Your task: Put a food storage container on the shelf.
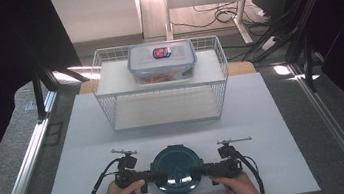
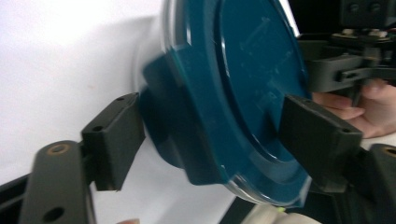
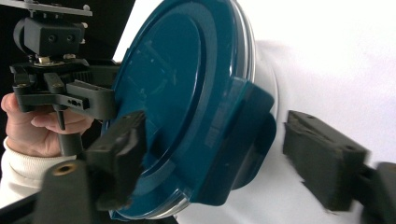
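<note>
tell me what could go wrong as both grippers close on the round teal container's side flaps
1. In each gripper view the jaws straddle a flap of the round teal container without clearly pressing it; a shallow bite could slip off.
2. Left gripper and right gripper pinch from opposite sides; uneven squeezing could slide or tilt it.
3. It sits near the white board's front edge.

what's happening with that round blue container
A person holds a tool in each hand at opposite sides of the round teal-lidded container on the white table. The left tool and right tool each straddle a side latch, jaws apart, not yet clamped. Behind, a clear lidded box sits on a wire rack.
</note>
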Action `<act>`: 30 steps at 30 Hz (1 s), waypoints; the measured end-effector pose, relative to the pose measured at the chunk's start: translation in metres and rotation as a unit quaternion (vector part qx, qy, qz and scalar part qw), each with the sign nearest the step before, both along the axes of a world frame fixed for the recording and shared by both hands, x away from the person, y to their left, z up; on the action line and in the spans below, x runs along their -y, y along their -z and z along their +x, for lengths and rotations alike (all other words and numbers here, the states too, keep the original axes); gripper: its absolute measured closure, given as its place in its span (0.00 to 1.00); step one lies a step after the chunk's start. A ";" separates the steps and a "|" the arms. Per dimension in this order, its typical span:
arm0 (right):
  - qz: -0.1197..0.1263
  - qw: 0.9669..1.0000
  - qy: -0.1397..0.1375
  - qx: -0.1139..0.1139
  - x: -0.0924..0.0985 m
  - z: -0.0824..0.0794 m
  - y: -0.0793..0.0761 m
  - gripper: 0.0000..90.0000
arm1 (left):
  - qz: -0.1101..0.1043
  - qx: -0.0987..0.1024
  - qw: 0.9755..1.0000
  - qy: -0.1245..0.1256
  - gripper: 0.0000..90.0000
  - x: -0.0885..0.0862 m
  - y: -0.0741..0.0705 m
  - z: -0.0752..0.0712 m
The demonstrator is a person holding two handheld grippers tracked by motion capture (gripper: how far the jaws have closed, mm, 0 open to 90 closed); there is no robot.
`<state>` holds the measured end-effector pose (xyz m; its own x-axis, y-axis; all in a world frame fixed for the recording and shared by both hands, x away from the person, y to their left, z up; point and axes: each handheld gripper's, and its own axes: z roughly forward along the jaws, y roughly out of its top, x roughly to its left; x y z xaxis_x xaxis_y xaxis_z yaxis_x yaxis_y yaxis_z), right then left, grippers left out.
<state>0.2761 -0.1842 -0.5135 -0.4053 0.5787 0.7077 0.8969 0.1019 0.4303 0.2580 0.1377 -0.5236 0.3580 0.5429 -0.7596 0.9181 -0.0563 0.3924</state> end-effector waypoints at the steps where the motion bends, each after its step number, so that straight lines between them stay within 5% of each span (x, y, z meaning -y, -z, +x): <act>1: 0.004 1.000 -0.002 -0.006 0.000 0.000 0.001 0.30 | -0.002 0.000 1.000 -0.003 0.28 -0.001 0.000 0.000; 6: 0.014 1.000 0.001 -0.018 -0.001 -0.001 0.000 0.36 | -0.015 -0.014 1.000 -0.016 0.34 -0.005 0.000 0.000; 10: 0.020 0.999 0.010 -0.027 0.001 -0.001 -0.001 0.39 | -0.013 -0.002 1.000 -0.021 0.38 -0.005 -0.004 -0.002; 16: 0.011 0.999 0.034 0.014 0.002 -0.007 -0.014 0.45 | -0.013 0.022 0.999 -0.033 0.45 -0.005 -0.011 -0.009; 30: 0.008 0.997 0.021 0.073 0.005 -0.010 -0.032 0.47 | -0.012 0.063 0.997 -0.031 0.48 -0.003 -0.026 -0.016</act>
<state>0.2666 -0.1895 -0.4819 -0.4807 0.5864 0.6520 0.8280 0.0587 0.5577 0.2416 0.1403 -0.4977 0.4174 0.5501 -0.7233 0.8628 0.0101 0.5055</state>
